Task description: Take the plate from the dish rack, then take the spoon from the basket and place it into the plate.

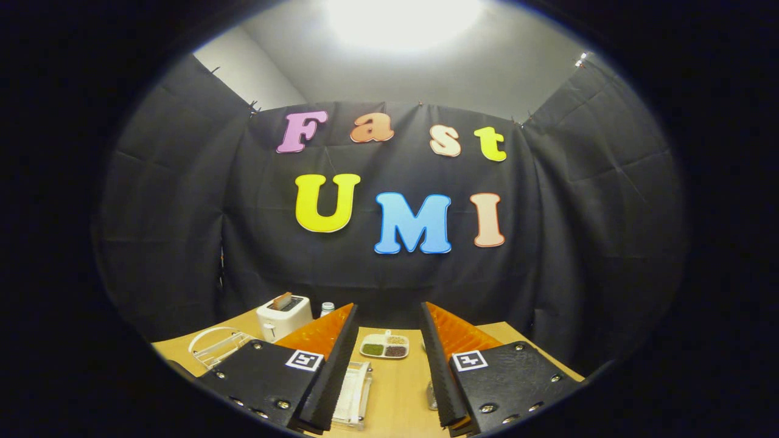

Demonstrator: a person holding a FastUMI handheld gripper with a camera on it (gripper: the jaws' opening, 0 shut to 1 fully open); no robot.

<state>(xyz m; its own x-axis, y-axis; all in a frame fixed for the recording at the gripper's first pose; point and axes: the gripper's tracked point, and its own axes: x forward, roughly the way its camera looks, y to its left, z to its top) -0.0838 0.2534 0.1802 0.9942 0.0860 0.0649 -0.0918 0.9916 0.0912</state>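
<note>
We see a wooden table (398,389) with black cloth walls around it and a bright light above. Our gripper (388,365) has its fingers wide apart, holding nothing. A clear dish rack (216,345) sits left of the fingers, near a white toaster (283,316). A little sectioned dish (384,345) lies just ahead between the fingers.

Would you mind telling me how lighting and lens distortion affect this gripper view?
In the gripper view, a ceiling light blows out to white glare; the fisheye lens bows the black cloth wall; the light wooden table, white toaster and white compartment dish stay evenly lit; the open gripper holds nothing.
</note>
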